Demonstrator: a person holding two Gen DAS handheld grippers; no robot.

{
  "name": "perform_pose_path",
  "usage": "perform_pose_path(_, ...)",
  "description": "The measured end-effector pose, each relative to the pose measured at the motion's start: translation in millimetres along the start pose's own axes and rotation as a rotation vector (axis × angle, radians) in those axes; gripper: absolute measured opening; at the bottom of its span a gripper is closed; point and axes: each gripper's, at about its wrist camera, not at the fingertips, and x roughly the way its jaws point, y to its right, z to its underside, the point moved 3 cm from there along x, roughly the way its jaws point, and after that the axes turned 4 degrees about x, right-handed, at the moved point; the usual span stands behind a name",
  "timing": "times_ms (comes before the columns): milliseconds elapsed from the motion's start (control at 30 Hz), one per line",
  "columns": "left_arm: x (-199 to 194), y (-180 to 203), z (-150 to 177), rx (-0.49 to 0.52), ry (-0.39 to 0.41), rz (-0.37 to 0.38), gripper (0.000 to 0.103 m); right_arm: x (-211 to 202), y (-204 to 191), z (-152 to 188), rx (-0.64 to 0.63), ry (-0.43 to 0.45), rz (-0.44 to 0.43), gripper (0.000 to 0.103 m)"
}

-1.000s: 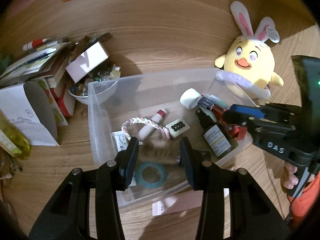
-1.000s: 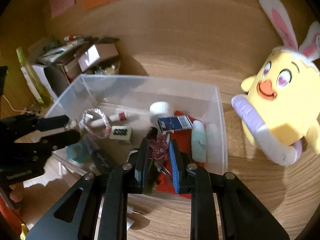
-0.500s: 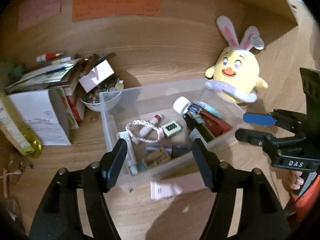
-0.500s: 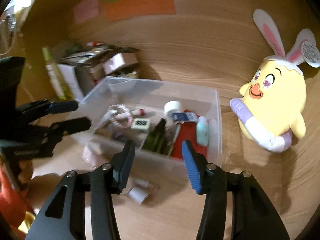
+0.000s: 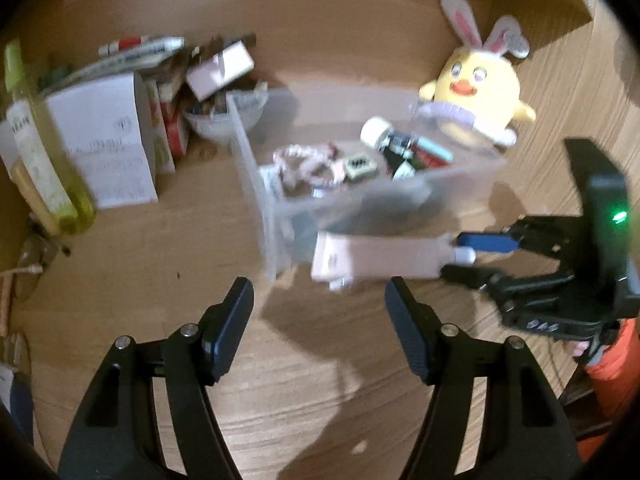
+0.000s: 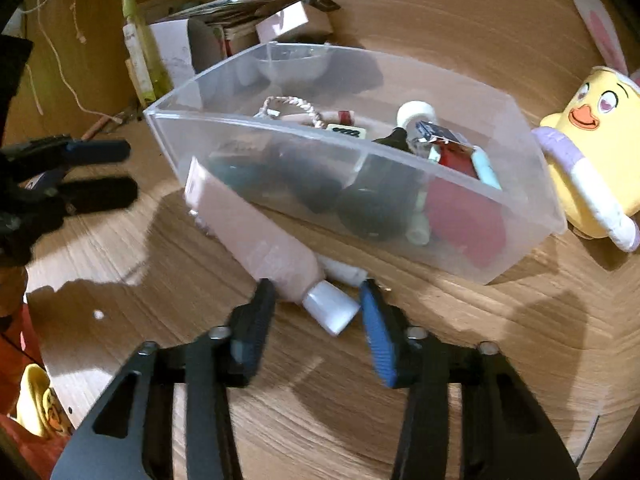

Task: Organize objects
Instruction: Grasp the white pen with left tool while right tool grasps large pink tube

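Note:
A clear plastic bin on the wooden table holds a braided bracelet, a dark bottle, a red item and other small things. A pink tube with a white cap lies on the table against the bin's near wall. My right gripper is open, its fingers on either side of the cap; it also shows in the left wrist view. My left gripper is open and empty, back from the bin and the tube.
A yellow bunny-eared plush sits right of the bin. Boxes and papers, a bowl of beads and a yellow-green bottle crowd the left. A small white item lies by the tube.
Both grippers have pulled back out of the bin and opened wide. The right gripper let go of the small item it held and has dropped down around the pink tube's cap.

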Motion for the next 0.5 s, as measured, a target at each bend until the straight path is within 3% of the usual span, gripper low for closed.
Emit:
perform_pose_path(133, 13.8, 1.8, 6.2, 0.014, -0.046, -0.004, 0.068, -12.2, -2.1, 13.7, -0.019, 0.011, -0.011, 0.023)
perform_pose_path(300, 24.8, 7.9, 5.6, 0.022, -0.075, 0.012, 0.068, -29.9, 2.7, 40.7, -0.015, 0.018, 0.014, 0.023)
perform_pose_path(500, 31.1, 25.1, -1.9, 0.067, -0.088, 0.016, 0.068, -55.6, 37.7, 75.9, 0.095, 0.027, 0.054, 0.023)
